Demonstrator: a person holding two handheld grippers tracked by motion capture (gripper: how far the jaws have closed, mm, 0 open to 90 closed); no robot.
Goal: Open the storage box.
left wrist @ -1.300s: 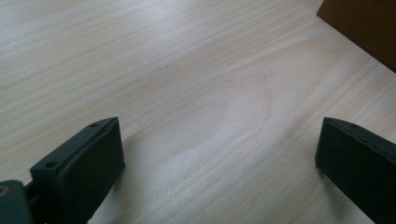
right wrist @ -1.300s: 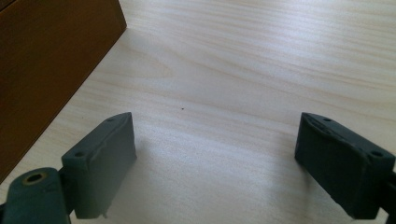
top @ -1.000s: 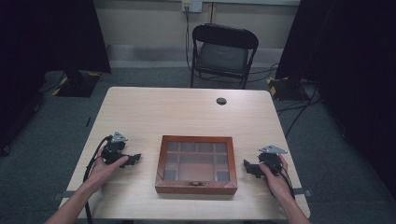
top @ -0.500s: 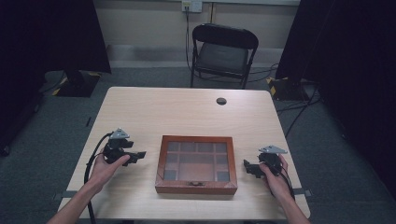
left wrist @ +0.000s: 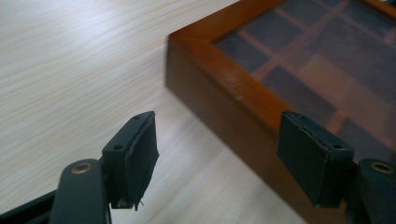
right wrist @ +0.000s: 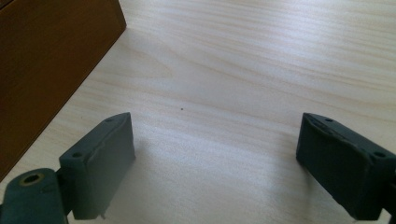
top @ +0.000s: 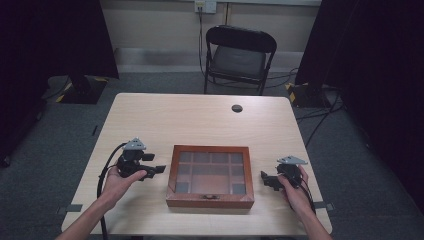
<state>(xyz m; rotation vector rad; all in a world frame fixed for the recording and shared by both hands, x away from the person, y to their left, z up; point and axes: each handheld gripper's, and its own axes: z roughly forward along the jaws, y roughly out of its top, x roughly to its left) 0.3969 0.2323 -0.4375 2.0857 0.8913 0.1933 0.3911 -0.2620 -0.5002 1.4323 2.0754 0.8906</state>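
From the high view, a wooden box (top: 210, 176) with a glass lid divided into panes sits on the near middle of the table (top: 200, 120), its small clasp facing the person. The left gripper (top: 155, 169) is held just beside the box's left edge, jaws pointing toward it; they have just been closing a little, with nothing between them. The right gripper (top: 265, 179) is near the box's right side, a small gap apart from it. A folding chair (top: 236, 57) stands beyond the table. In the left gripper view, the two pads (left wrist: 137, 156) stand well apart above the tabletop, the box's (left wrist: 261, 93) corner just ahead of them. In the right gripper view, the pads (right wrist: 105, 161) stand wide apart over bare wood, the box's (right wrist: 46, 60) side at the left.
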